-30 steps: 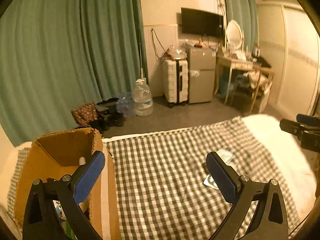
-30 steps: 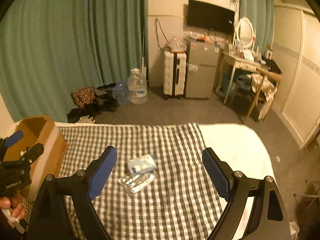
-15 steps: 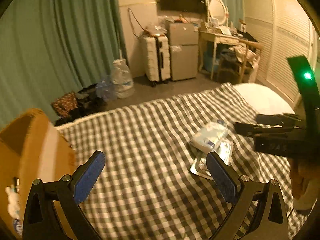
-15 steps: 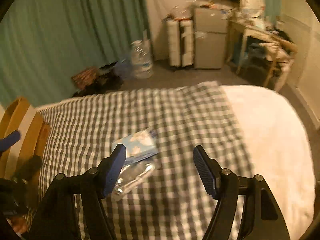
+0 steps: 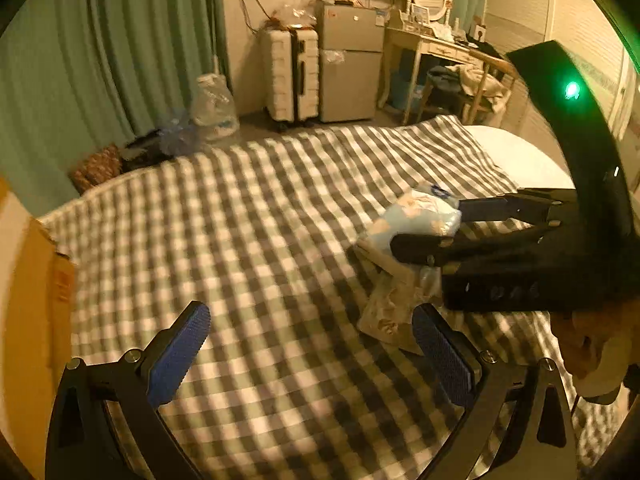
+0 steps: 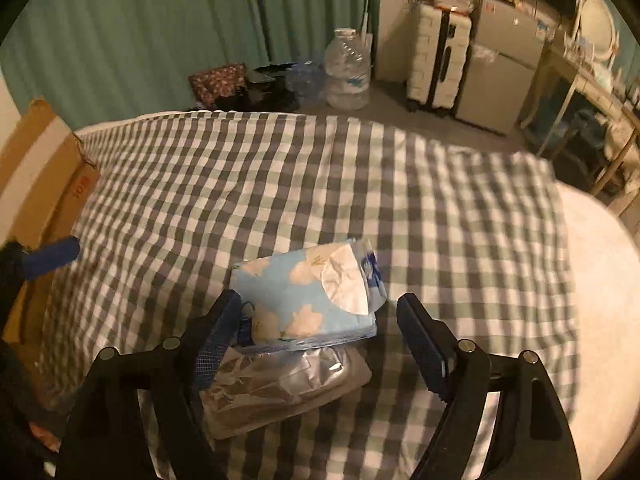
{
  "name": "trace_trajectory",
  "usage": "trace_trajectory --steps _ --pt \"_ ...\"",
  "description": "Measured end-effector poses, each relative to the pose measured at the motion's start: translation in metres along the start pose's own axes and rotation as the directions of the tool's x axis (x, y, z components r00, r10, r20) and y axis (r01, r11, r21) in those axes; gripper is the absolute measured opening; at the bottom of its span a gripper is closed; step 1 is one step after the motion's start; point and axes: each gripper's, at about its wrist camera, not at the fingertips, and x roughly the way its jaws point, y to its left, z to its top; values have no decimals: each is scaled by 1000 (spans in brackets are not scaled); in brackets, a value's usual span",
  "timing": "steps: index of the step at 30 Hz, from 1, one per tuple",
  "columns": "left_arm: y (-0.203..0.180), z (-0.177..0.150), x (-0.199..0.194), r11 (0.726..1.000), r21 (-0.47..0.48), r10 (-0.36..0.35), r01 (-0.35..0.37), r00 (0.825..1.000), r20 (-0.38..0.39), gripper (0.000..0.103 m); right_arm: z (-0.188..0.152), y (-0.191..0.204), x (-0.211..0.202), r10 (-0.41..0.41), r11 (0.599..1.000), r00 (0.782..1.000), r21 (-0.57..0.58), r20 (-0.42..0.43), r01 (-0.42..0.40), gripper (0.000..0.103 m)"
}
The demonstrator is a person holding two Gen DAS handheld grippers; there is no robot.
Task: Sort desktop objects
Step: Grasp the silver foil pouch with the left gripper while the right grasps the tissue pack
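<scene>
A light blue tissue pack with cloud print lies on the checked blanket, partly on top of a clear plastic packet. My right gripper is open, its jaws on either side of the near end of the tissue pack. In the left wrist view the right gripper reaches in from the right around the tissue pack, with the plastic packet below it. My left gripper is open and empty above the blanket, left of both items.
A cardboard box stands at the bed's left edge, also in the left wrist view. White mattress shows at the right. Beyond the bed are water bottles, a suitcase, a small fridge and a desk.
My right gripper has moved forward and down until its jaws straddle the tissue pack. My left gripper has swung right, away from the box toward the two items.
</scene>
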Motion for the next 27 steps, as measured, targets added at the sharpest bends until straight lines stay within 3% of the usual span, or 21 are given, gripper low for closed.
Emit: trace_trajectory --steps 1,2,3,8,15,18,19,27 --pt "-1 0 2 1000 -1 -9 9 1000 -3 103 -2 -5 -1 24 999 1000 30 -4 -24 77" --pt "-4 0 3 1000 1 -15 15 1000 -4 103 -2 -11 -1 46 998 999 48 -9 -46 65" --pt "-8 1 6 1000 6 -20 20 1000 -6 103 0 -16 -2 57 997 998 52 -12 -56 64" --pt "-39 5 19 996 65 -64 64 998 -1 103 4 -42 -19 59 991 998 122 25 -62 34" --pt "-77 2 52 989 141 -39 48 997 -67 101 6 -64 -26 85 980 995 176 43 -91 27" --pt "-79 2 50 991 116 -64 69 997 -49 73 9 -72 -38 44 980 997 192 69 -57 23" --pt "-78 3 49 993 102 -61 66 997 -46 70 11 -77 -42 38 978 996 201 76 -53 23" --pt "-68 3 32 998 45 -42 44 999 -30 67 14 -102 -74 -18 963 992 268 122 -15 22"
